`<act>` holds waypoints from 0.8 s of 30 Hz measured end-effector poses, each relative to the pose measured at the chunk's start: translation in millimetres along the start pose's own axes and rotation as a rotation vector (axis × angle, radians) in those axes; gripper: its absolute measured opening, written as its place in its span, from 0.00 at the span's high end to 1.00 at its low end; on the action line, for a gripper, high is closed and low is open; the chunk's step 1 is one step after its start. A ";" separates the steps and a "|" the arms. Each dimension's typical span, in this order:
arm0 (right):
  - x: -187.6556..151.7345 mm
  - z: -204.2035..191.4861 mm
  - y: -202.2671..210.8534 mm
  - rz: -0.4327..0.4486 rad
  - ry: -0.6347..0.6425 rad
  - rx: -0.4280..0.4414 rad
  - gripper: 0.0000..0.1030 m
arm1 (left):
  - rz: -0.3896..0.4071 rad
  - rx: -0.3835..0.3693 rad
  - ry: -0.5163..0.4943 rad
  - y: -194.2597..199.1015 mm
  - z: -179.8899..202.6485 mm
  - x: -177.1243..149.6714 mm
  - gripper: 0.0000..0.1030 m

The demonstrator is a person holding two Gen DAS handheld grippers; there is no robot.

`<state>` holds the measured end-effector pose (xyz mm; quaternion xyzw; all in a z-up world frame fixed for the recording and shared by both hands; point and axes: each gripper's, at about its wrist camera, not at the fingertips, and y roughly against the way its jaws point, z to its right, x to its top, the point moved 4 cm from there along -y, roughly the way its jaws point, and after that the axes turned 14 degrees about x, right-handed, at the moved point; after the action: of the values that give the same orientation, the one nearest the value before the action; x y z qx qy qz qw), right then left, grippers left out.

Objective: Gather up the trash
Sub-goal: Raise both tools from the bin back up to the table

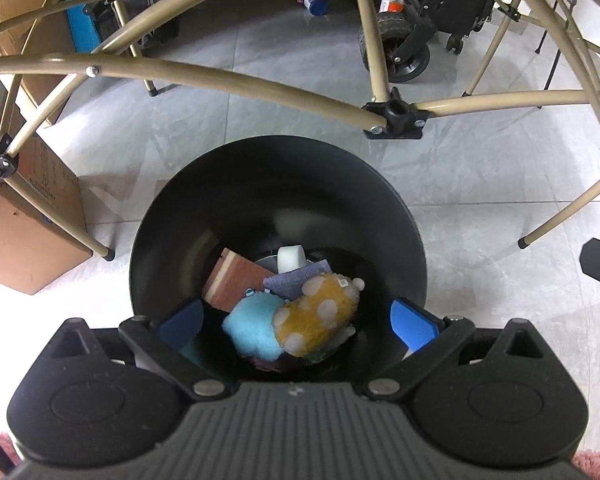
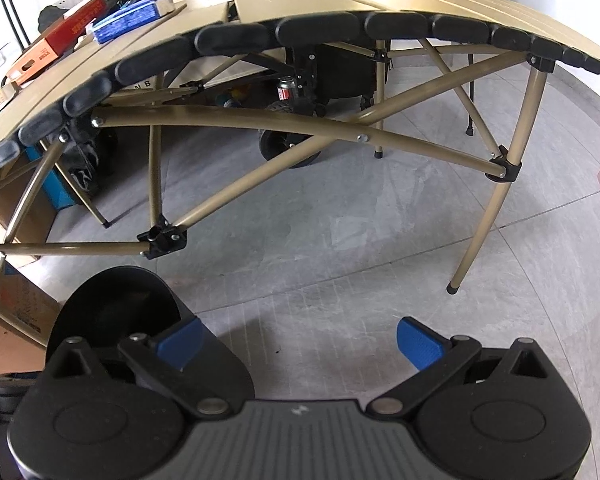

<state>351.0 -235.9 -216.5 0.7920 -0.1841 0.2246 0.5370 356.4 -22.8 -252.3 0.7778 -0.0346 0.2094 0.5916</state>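
The left hand-held gripper [image 1: 296, 322] hangs wide open and empty above the black bin [image 1: 278, 184], where a yellow spotted toy [image 1: 320, 312] and a blue toy [image 1: 252, 326] lie. The right hand-held gripper [image 2: 300, 344] is also spread wide, holding nothing, over the floor [image 2: 340, 240] beside the bin [image 2: 112, 304].

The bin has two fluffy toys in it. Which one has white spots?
The yellow toy has the white spots. It lies in the black bin, touching the blue toy, which is plain with no spots.
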 end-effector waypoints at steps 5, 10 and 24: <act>2.2 -5.0 8.5 0.023 0.014 0.022 0.00 | 0.029 -0.017 -0.004 13.9 1.5 -2.4 0.01; 4.5 -10.0 17.9 0.045 0.027 0.043 0.00 | 0.074 -0.039 0.009 31.5 -3.9 -2.6 0.01; 20.4 -38.1 83.1 0.211 0.094 0.174 0.00 | 0.330 -0.063 0.059 105.6 -16.2 -5.3 0.01</act>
<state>317.6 -230.9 -129.1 0.8004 -0.2210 0.3316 0.4479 315.1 -40.2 -155.2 0.7362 -0.1513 0.3252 0.5739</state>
